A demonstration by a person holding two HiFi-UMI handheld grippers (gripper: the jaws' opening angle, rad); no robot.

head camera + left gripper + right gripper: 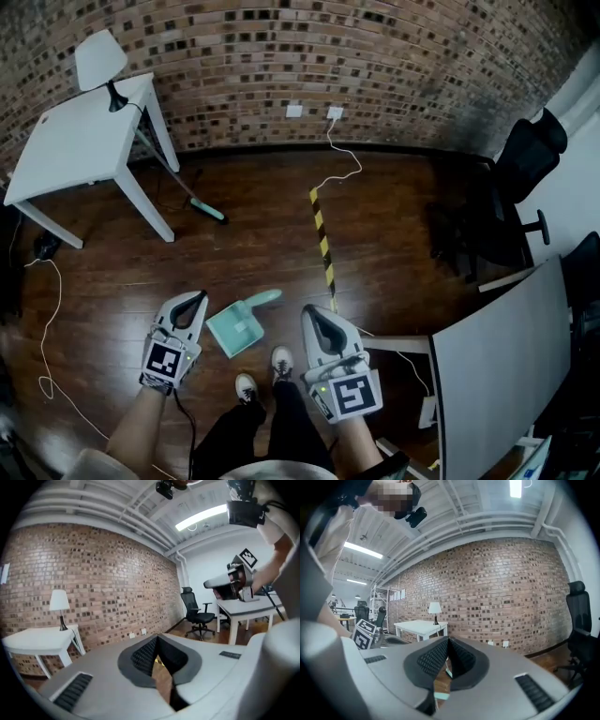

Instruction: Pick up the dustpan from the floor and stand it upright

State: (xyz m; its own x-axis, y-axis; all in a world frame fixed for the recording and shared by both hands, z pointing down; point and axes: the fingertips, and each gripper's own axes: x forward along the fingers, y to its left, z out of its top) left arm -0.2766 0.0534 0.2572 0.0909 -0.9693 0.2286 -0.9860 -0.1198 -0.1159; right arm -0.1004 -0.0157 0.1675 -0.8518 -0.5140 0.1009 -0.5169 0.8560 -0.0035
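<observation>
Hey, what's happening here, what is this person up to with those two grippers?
A person holds a left gripper and a right gripper in the air, both shut and empty. The teal plastic dustpan lies on the dark wooden floor between them, near the person's shoes, not yet stood upright.

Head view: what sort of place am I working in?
Likely an office or studio room: brick wall, white table with a lamp, black office chair, dark wood floor.

Head view steeply down on floor [375, 234], gripper views near level, all share brick wall [375, 66], white table [80, 141]
</observation>
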